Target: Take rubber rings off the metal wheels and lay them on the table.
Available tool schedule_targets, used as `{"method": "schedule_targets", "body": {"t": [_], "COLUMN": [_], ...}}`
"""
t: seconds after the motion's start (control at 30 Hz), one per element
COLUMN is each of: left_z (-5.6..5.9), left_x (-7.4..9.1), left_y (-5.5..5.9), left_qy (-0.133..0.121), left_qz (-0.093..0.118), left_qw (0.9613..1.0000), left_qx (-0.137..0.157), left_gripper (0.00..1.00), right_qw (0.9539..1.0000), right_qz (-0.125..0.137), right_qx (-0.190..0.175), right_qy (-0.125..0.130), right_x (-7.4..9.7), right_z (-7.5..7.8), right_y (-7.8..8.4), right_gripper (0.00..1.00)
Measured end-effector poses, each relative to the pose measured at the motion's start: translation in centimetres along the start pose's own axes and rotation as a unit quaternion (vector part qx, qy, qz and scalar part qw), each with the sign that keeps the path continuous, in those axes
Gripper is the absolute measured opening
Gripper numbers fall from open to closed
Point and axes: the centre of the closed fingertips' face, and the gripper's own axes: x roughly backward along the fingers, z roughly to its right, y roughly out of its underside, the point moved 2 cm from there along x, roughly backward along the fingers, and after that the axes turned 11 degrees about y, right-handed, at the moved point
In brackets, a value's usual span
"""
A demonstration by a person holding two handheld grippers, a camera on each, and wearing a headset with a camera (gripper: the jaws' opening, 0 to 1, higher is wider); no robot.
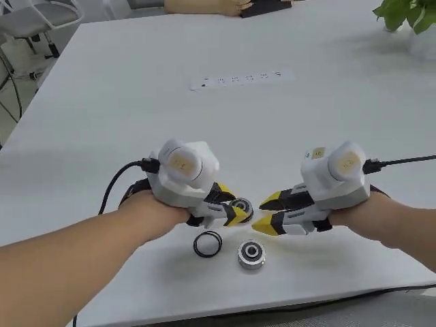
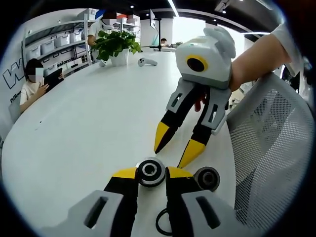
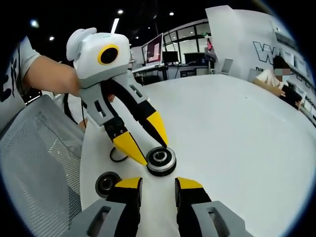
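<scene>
A metal wheel (image 1: 240, 206) sits clenched between the yellow-tipped jaws of the left gripper (image 1: 233, 204), low at the front part of the white tabletop (image 1: 136, 102). I cannot tell whether the wheel rests on the surface or hangs just above it. Nearer the person, a black rubber ring (image 1: 207, 243) lies flat on the tabletop. Just beside the ring, on its right and not touching it, a second wheel (image 1: 251, 253) lies flat with its dark hub facing up. The right gripper (image 1: 268, 213) points at the held wheel from the right. Its jaws are released and spread with nothing between them, the tips near the wheel but apart from it. A black cable (image 1: 116, 187) trails from the left gripper across the tabletop. Farther back a white power strip (image 1: 242, 80) lies mid-table, and a green plant (image 1: 405, 13) stands at the far right corner. In the left gripper view a grey mesh chair back (image 2: 269, 148) stands by the table edge
</scene>
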Motion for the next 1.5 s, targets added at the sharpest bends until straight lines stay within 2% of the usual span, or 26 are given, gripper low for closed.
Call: {"method": "schedule_targets", "body": {"t": [0.27,0.53,0.63,1.03,1.5], "left_z": [0.0,-0.1,-0.2,-0.3,-0.2], "left_x": [-0.4,-0.4,-0.4,-0.4,-0.3], "left_y": [0.3,0.3,0.4,0.2,0.2], "left_qy": [-0.001,-0.003,-0.004,-0.015,-0.023], "left_qz": [-0.008,-0.002,0.002,0.001,0.005], "left_qw": [0.9999,1.0,1.0,0.9999,0.9997], "left_qx": [-0.006,-0.002,0.008,0.002,0.01], "left_gripper": [0.13,0.12,0.11,0.07,0.07], "right_qw": [1.0,1.0,1.0,0.9999,0.9996], "right_qz": [0.003,0.006,0.006,0.009,0.013], "right_qx": [-0.003,-0.002,0.0,0.005,0.021], "right_qy": [0.002,0.001,-0.001,0.0,0.012], "right_x": [0.0,-0.1,-0.2,-0.7,-2.0], "right_z": [0.1,0.1,0.0,-0.2,-0.4], "right_y": [0.0,-0.3,-0.4,-1.1,-1.9], "right_gripper": [0.24,0.24,0.24,0.25,0.29]}}
